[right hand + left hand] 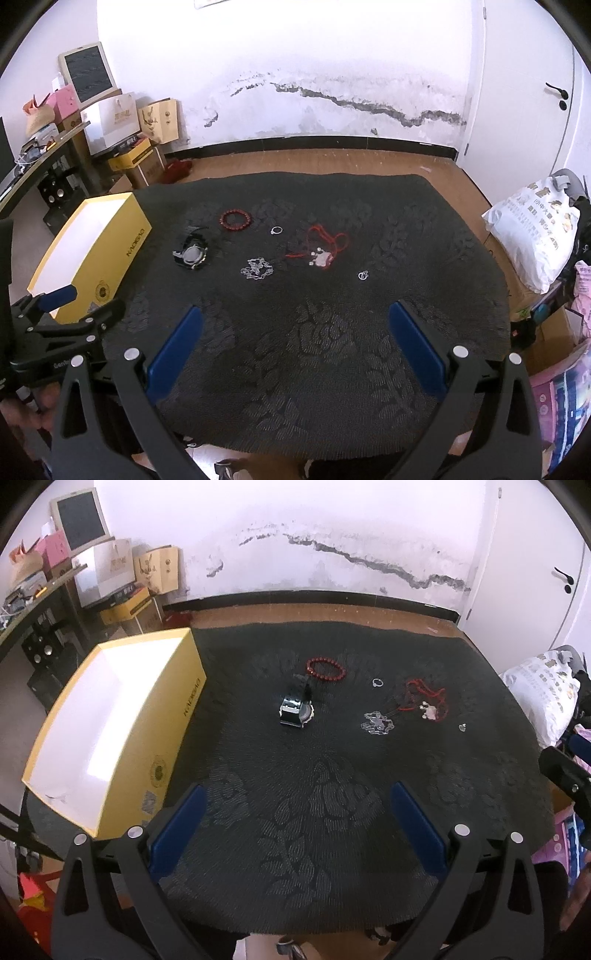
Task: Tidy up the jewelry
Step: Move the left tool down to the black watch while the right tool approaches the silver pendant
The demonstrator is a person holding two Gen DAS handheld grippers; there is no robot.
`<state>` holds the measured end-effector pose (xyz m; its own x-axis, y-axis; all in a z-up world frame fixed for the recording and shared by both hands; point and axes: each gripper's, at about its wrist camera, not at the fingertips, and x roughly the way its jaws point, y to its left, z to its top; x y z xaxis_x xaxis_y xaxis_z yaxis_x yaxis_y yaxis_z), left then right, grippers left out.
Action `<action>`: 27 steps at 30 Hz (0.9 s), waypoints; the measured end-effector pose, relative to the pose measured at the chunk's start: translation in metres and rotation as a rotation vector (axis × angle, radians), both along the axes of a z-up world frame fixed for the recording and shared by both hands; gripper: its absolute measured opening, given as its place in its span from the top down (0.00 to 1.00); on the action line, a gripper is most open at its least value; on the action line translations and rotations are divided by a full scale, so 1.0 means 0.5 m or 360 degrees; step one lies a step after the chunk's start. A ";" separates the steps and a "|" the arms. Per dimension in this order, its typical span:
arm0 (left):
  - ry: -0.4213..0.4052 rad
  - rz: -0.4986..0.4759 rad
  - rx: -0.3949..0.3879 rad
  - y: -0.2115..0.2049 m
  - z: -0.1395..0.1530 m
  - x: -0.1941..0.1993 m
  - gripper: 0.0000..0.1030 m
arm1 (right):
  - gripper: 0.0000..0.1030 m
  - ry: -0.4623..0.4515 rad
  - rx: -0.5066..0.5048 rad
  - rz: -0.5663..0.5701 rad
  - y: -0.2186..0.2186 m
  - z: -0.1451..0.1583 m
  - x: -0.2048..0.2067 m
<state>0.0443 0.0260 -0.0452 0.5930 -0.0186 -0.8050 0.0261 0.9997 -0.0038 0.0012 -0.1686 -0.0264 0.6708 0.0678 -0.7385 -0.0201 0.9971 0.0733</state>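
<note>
Nothing sorted yet: the open yellow cardboard box (110, 716) looks empty, while the red bead bracelet (236, 219), watch (192, 254) and silver chain (257, 269) lie on the dark-clothed desk (332, 350); left claw (297, 827) and right claw (295, 350) both gape, holding nothing

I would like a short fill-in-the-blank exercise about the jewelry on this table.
1. The yellow box is ____ inside.
2. The beaded bracelet is ____ in colour.
3. Both the left tongs and the right tongs are ____.
4. The watch lies ____ the box.

Missing words: empty; red; open; outside
</note>
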 end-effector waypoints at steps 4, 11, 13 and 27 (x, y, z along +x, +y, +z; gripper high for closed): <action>0.0050 0.0006 -0.0013 -0.002 -0.036 0.034 0.06 | 0.05 0.0017 -0.0005 0.0004 0.000 -0.025 0.032; 0.0094 0.0003 -0.0022 -0.010 -0.089 0.107 0.06 | 0.05 0.0061 0.0008 0.0020 -0.001 -0.088 0.102; 0.0092 0.0003 -0.0008 -0.014 -0.106 0.134 0.06 | 0.05 0.0066 0.0013 0.0021 -0.006 -0.107 0.125; 0.0145 0.0000 0.0016 -0.017 -0.253 0.279 0.06 | 0.05 0.0088 -0.0022 0.0064 -0.062 -0.232 0.263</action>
